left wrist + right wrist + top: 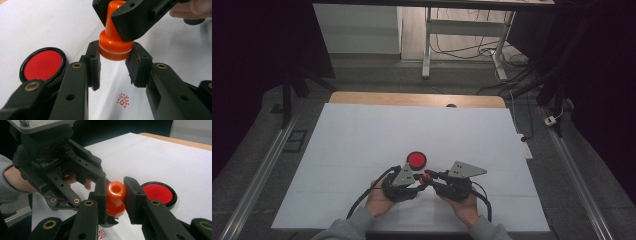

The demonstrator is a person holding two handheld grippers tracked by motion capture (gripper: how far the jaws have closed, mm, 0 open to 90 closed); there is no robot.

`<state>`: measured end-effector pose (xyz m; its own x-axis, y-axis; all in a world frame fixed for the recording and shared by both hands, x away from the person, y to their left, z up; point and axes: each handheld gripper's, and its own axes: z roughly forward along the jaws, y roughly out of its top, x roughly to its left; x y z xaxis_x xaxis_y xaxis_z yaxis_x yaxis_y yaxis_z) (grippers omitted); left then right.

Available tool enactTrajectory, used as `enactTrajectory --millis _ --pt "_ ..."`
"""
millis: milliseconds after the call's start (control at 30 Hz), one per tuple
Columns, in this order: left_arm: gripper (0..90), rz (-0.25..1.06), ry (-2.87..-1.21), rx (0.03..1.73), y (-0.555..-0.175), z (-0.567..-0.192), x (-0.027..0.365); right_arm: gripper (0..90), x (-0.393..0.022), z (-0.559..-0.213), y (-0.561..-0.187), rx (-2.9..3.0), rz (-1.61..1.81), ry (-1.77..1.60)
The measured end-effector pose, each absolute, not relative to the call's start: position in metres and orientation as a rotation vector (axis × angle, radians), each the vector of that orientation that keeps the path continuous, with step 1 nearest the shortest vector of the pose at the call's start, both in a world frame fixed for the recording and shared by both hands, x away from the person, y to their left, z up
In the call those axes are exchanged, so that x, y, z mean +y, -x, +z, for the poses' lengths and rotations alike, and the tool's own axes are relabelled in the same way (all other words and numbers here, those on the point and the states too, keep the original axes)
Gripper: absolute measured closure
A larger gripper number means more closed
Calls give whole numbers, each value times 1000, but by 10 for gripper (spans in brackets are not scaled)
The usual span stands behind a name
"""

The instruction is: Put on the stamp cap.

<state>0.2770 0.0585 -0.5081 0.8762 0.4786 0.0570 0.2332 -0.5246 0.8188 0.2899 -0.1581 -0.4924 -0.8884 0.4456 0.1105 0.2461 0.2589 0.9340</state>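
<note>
An orange stamp (pixel 424 178) is held just above the white paper, near the table's front edge. My left gripper (pixel 115 48) is shut on its wide base (pixel 112 48), one pad on each side. My right gripper (pixel 115 183) is shut on its narrow handle (pixel 115 195), and in the left gripper view it comes in from above (pixel 125 17). In the high view the left gripper (pixel 417 181) and the right gripper (pixel 428 176) meet tip to tip at the stamp. A round red ink pad (pixel 416 160) in a black case lies just beyond them.
A large white sheet (pixel 412 125) covers the wooden table. A red stamped mark (pixel 124 100) sits on the paper under the left gripper's jaws. Past the far edge are table legs and cables on the floor (pixel 472 50).
</note>
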Motion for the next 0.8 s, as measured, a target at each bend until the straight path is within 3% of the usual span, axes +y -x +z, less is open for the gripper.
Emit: enactTrajectory --millis 300,667,800 --pt "583 323 -2131 521 -278 -508 59 722 -155 -493 -289 2368 1671 -640" --pt "417 311 -2141 538 -280 -510 59 722 -155 -493 -289 2370 1670 -634" --pt "313 323 -2148 552 -280 -510 59 722 -156 -493 -289 2368 1671 -637"
